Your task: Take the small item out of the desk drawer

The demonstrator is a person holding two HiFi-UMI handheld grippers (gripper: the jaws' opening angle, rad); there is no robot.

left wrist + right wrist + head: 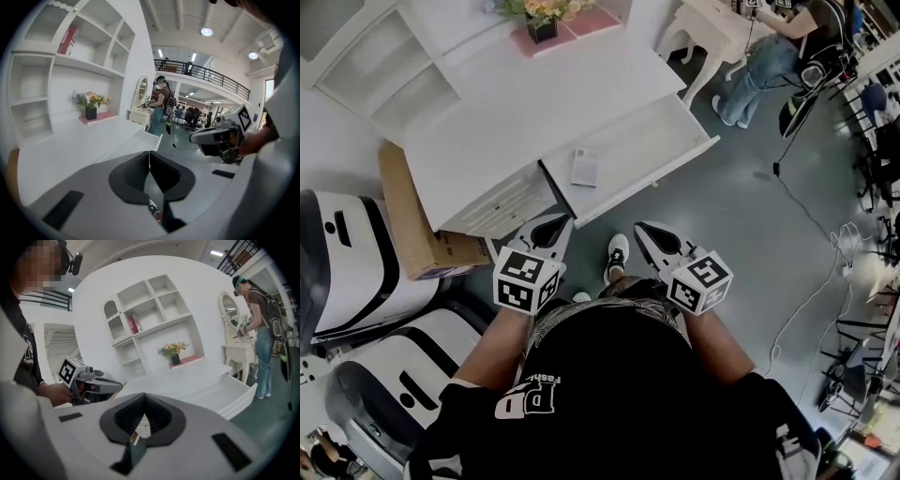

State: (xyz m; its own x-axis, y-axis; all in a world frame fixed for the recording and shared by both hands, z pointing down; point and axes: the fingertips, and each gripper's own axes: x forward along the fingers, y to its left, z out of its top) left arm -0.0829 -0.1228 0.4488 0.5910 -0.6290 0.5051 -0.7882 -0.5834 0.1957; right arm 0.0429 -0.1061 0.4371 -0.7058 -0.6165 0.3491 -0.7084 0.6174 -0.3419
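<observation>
at your waist, the left gripper (553, 223) and right gripper (649, 231) are side by side over the grey floor (722, 216), both with jaws closed on nothing. just ahead, the drawer (701, 146) of the white desk (562, 84) stands pulled out. the small packet (585, 167) lies flat inside it, toward its left end. farther back, flowers (546, 9) sit on the desk, and a person (778, 47) is at a far table.

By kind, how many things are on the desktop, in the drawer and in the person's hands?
Grippers: 2, left gripper and right gripper
Flower pot: 1
Pink mat: 1
Small white item in the drawer: 1
Total: 5
</observation>
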